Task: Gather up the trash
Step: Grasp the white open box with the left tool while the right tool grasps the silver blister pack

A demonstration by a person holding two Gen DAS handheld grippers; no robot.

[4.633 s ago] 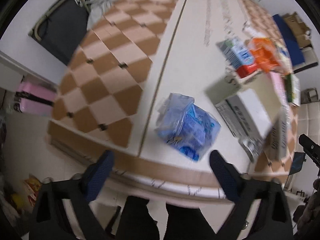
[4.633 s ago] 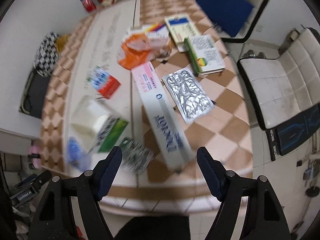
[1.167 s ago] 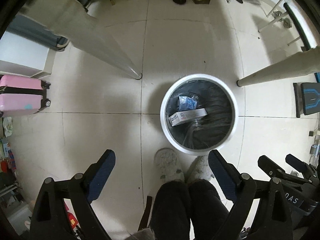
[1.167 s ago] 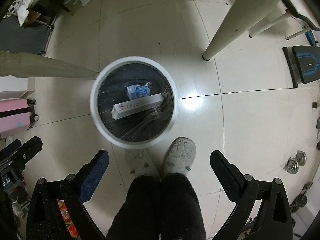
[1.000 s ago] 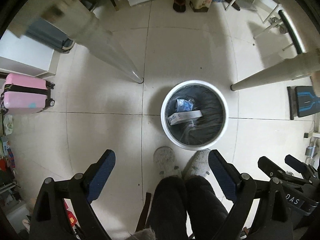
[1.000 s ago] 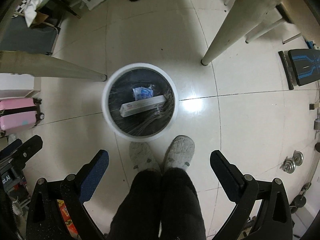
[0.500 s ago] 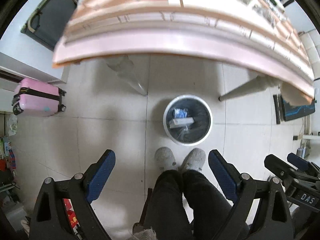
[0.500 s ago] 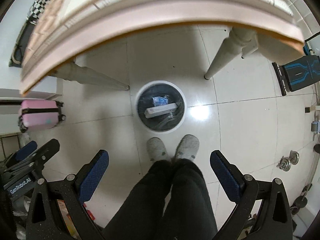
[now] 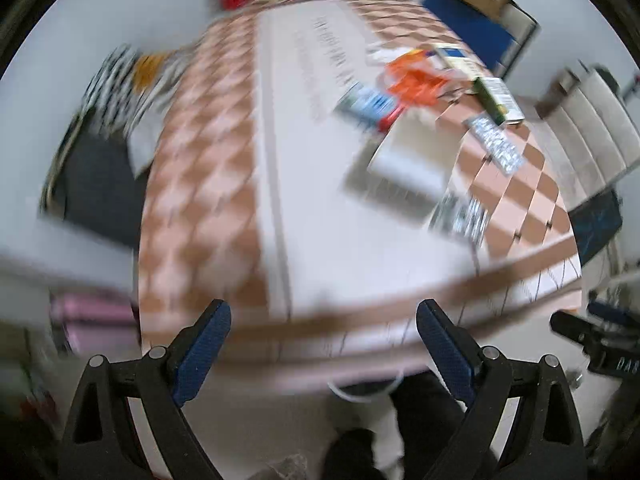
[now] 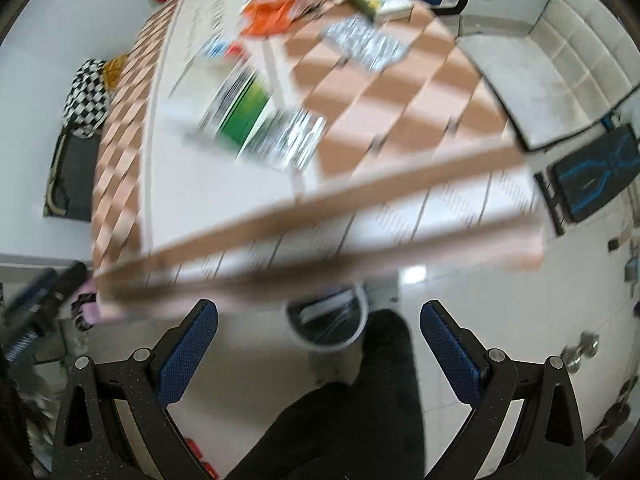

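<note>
Both views are motion-blurred. The checkered table (image 9: 208,184) carries trash at its right side: a white and green box (image 9: 408,160), a silver blister pack (image 9: 460,216), an orange wrapper (image 9: 416,76), a blue and red carton (image 9: 372,106) and a foil pack (image 9: 496,144). My left gripper (image 9: 322,344) is open and empty at the table's near edge. My right gripper (image 10: 318,344) is open and empty above the white bin (image 10: 328,320), which sits on the floor under the table edge (image 10: 320,208). The green box (image 10: 240,116) and blister pack (image 10: 292,140) also show in the right wrist view.
A white chair (image 10: 532,72) and a blue chair (image 9: 476,28) stand at the right. A checkered bag (image 10: 86,96) lies at the left. A pink suitcase (image 9: 92,312) stands at the left on the floor. The person's legs (image 10: 360,400) are below the grippers.
Both grippers have swung up from the bin on the floor to face the tabletop. The bin has dropped to the lower edge of the views. Both grippers stay open.
</note>
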